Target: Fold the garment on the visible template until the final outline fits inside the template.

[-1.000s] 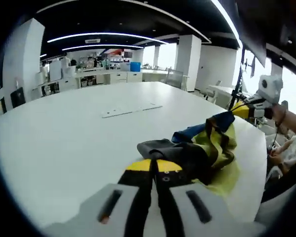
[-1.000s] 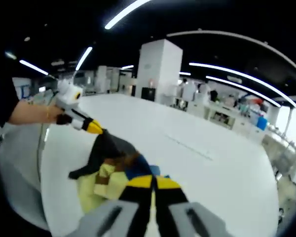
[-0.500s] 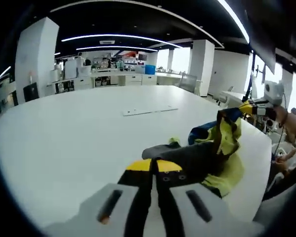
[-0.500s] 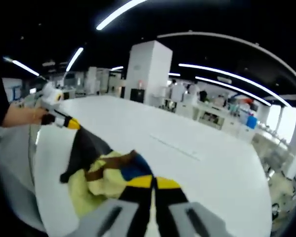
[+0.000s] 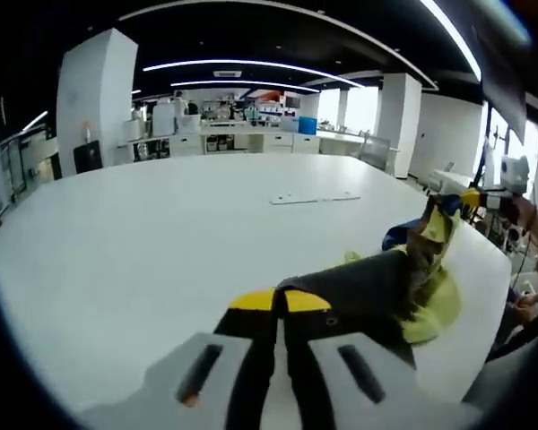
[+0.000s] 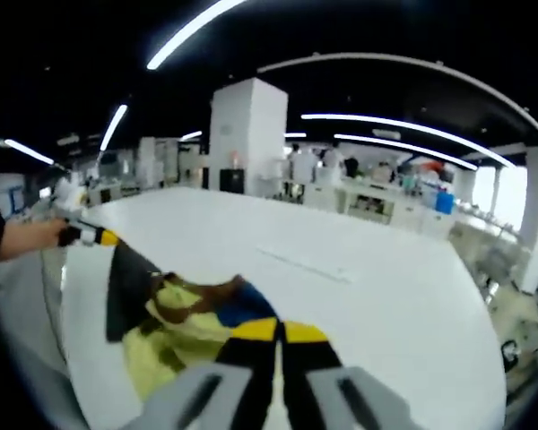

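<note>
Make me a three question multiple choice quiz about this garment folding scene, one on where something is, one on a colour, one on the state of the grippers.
1. Where does the garment lie on the white table?
A. near its edge
B. in its middle
C. on the floor

2. Which colours show on the garment?
A. red and white
B. yellow, dark grey and blue
C. all green

3. How do the left gripper and right gripper stand?
A. both wide open
B. one open, one shut
C. both shut on the garment

Answers:
1. A, the cloth sits by the table's rim in the left gripper view.
2. B, yellow, dark grey and a blue patch show in both views.
3. C, each gripper's fingers are pressed together with cloth at the tips, and the garment hangs stretched between them.
</note>
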Demonstrator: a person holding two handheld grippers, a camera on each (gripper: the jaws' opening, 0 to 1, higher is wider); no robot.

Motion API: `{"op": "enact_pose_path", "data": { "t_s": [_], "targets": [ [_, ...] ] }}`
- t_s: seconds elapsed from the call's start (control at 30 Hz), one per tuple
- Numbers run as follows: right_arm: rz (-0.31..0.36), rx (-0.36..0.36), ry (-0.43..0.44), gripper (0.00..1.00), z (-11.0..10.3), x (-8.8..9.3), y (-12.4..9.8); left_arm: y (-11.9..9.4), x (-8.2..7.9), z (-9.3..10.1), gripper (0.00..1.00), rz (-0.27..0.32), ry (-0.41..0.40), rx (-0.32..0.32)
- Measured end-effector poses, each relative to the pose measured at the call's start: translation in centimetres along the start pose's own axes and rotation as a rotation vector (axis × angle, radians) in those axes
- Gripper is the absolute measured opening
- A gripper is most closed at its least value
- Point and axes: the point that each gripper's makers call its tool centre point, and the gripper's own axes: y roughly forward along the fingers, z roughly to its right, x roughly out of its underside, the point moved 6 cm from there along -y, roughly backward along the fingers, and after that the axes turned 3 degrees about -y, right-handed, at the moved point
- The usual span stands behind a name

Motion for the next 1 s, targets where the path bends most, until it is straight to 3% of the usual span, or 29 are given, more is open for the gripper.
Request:
{"op": "enact_pose_path", "data": {
  "t_s": [0.17, 0.37, 0.5, 0.73, 1.0],
  "targets": [
    [-0.044, -0.010, 0.055, 0.00, 0.0, 1.5, 1.1, -0.5, 0.8, -1.1, 0.00, -0.050, 0.041, -0.030],
    [-0.112, -0.042, 0.102, 0.00, -0.7, 3.7, 2.0, -0.8, 2.5, -0.7, 0.00, -0.126, 0.078, -0.047],
    [-0.151, -0.051, 0.125, 0.00, -1.0, 5.3, 2.6, -0.7, 3.8, -1.8, 0.00, -0.154, 0.058, -0.050],
    [-0.212, -0.069, 0.159, 0.00, -1.2, 7.5, 3.5, -0.5, 5.9, -1.9, 0.00, -0.207, 0.038, -0.061],
    [-0.253, -0.081, 0.203, 0.00, -1.3, 9.2, 4.2, -0.2, 6.8, -2.1, 0.00, -0.228, 0.036, -0.082]
  ]
}}
